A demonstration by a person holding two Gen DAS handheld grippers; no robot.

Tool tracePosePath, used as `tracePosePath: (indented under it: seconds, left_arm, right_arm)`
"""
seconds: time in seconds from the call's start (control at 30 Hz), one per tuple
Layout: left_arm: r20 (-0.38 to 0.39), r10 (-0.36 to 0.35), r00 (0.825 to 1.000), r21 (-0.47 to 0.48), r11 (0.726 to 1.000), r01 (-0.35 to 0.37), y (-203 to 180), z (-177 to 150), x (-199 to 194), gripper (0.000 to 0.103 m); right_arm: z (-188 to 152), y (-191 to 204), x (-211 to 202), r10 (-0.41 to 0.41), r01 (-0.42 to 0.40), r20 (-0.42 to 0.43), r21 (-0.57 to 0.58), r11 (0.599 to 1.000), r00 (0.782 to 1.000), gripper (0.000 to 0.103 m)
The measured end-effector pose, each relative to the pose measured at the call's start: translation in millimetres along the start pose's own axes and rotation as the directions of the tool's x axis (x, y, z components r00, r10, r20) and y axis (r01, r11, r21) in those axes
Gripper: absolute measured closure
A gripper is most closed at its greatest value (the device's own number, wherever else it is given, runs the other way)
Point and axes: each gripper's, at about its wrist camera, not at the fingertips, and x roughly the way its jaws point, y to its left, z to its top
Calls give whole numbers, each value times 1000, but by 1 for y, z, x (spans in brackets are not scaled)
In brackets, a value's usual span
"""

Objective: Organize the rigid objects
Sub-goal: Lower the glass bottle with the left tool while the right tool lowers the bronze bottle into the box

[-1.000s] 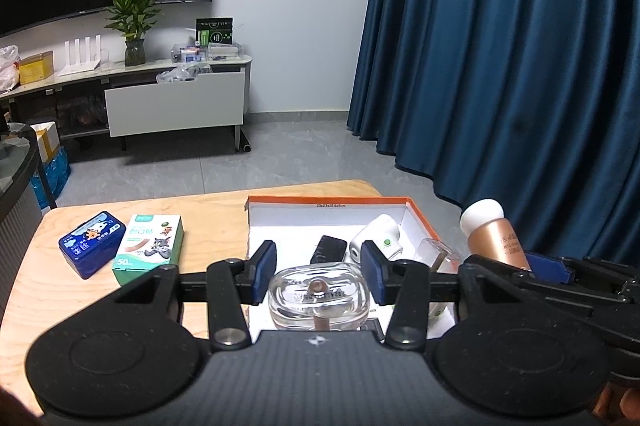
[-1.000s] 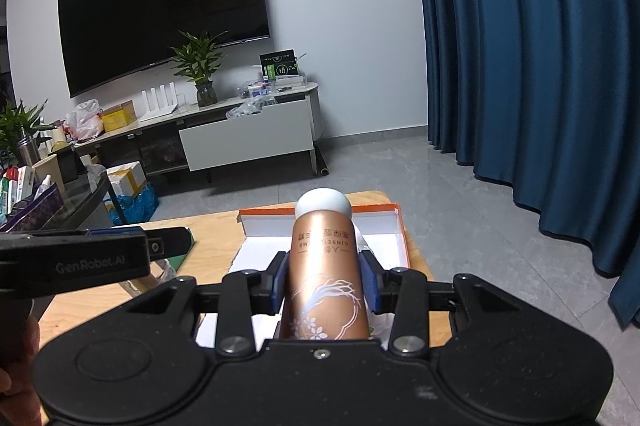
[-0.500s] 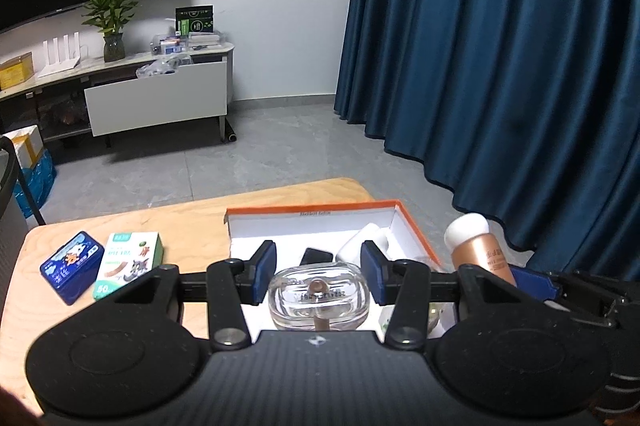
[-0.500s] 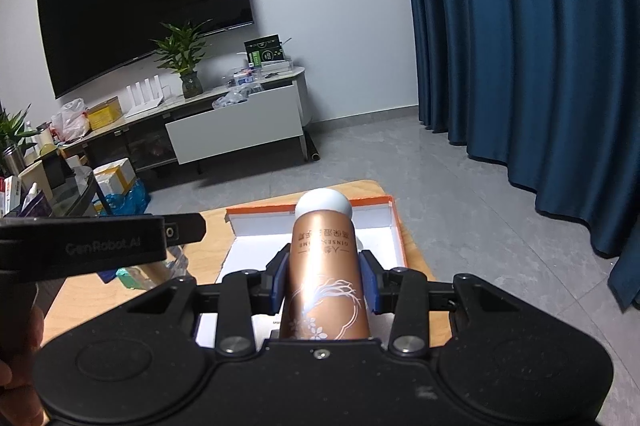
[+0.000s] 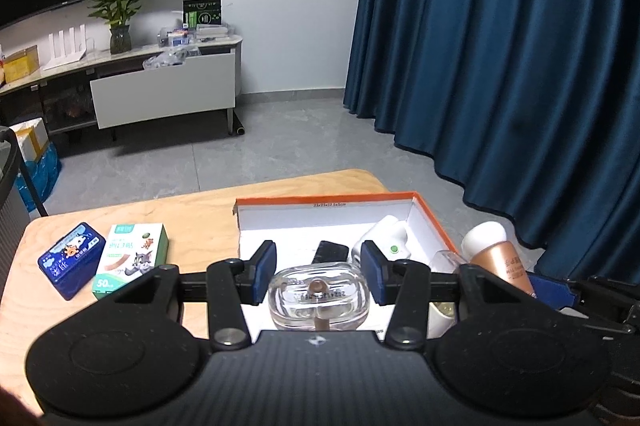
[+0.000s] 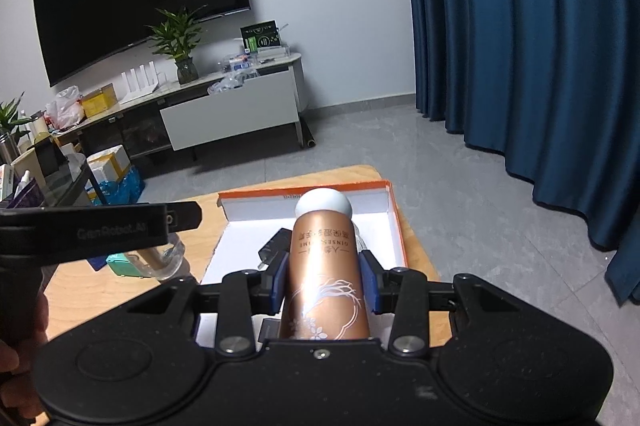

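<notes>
At the far left of my counter (image 5: pixel 200 210) lies a blue tin (image 5: pixel 69 260), touching a green and white carton (image 5: pixel 130 260) beside it. My left claw (image 5: pixel 318 276) holds a clear glass bottle (image 5: pixel 318 300) between its blue pads, hanging over the near edge of the open orange-rimmed box (image 5: pixel 434 222); the bottle's lower part is cut off by the claw body. Inside the box I see a black thing (image 5: pixel 330 252), half hidden behind the bottle, and a white device (image 5: pixel 384 240) with a green dot; what either one is I cannot tell. To the right, my right claw (image 6: pixel 325 282) is clamped on a copper bottle (image 6: pixel 325 278) with a white cap, held over the box (image 6: pixel 394 218). In the left view only that bottle's top (image 5: pixel 496 258) shows past the claw frame.
</notes>
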Motion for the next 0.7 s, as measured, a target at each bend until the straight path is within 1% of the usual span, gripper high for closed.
tracePosePath:
  seconds: [0.27,0.7]
  left_arm:
    - [-25,-3,1000,-25,1000,2,5,-2,8,56]
    - [-39,-9,999,-31,999,7,7,-5,13,56]
  right_arm:
    - [1,1,6,-3,3,-7,0,1000,1000,56]
    - [-1,1,13,-4,4,-19,4,1000,1000,56]
